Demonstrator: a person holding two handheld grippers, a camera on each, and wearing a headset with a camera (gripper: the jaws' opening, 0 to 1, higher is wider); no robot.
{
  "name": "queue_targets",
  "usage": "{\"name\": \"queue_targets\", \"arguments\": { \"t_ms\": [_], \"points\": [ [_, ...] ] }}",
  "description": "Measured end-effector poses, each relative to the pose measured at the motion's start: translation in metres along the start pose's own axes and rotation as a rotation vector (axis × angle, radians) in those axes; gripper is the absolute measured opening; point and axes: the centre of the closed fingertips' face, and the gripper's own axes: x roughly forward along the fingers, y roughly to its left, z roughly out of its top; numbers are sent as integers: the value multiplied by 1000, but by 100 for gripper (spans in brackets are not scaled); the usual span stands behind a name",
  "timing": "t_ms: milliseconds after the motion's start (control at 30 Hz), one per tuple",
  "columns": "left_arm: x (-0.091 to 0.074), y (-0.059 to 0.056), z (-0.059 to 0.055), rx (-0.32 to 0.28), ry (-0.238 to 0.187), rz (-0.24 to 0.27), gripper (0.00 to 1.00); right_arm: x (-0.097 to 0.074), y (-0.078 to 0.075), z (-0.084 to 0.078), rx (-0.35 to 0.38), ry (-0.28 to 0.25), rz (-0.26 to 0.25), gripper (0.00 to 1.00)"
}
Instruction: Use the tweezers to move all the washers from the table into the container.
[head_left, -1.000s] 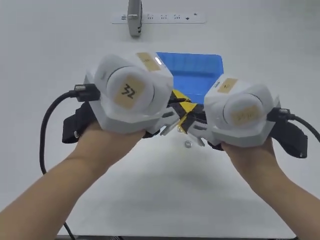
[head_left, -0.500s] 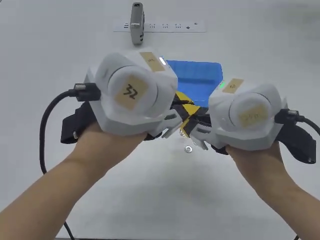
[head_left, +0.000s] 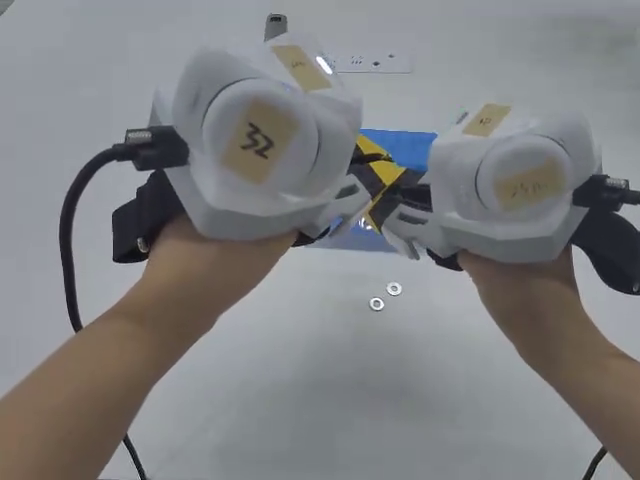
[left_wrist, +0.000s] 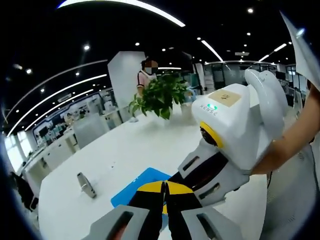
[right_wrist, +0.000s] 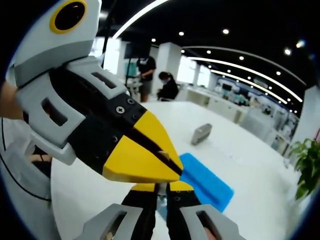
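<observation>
Two small metal washers (head_left: 376, 304) (head_left: 394, 289) lie on the white table, below both grippers. A flat blue container (head_left: 412, 148) (left_wrist: 131, 192) (right_wrist: 207, 182) sits behind them. My left gripper (head_left: 378, 165) (left_wrist: 164, 189) is raised off the table with its yellow-tipped jaws shut. My right gripper (head_left: 378, 212) (right_wrist: 160, 188) is held just as high, shut on a thin pale strip that looks like the tweezers (right_wrist: 160, 192). In the right gripper view the left gripper (right_wrist: 172, 172) ends right above the right gripper's tips. Most of the tweezers is hidden.
A white power strip (head_left: 375, 62) and a small grey block (head_left: 275, 22) (left_wrist: 86, 184) (right_wrist: 201, 133) lie at the table's far edge. A potted plant (left_wrist: 160, 97) and people stand farther back. A black cable (head_left: 85, 200) hangs from the left gripper.
Both grippers have risen off the table and stayed tip to tip. A second washer now shows under them. The head camera has also shifted.
</observation>
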Motion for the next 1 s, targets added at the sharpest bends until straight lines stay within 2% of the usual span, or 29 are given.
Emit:
{"name": "queue_targets", "arguments": {
  "t_ms": [267,433,733,1000],
  "points": [
    [8,20,6,-18,-23,53,0,10,-18,10,-14,-22,-36,2],
    [18,28,5,-26,-19,69,0,19,-29,7,-14,-14,-48,2],
    [36,36,-10,-36,10,77,0,34,-38,-7,-4,9,-66,2],
    [49,39,-27,-36,46,74,0,47,-38,-20,26,30,-58,2]
  ]
}}
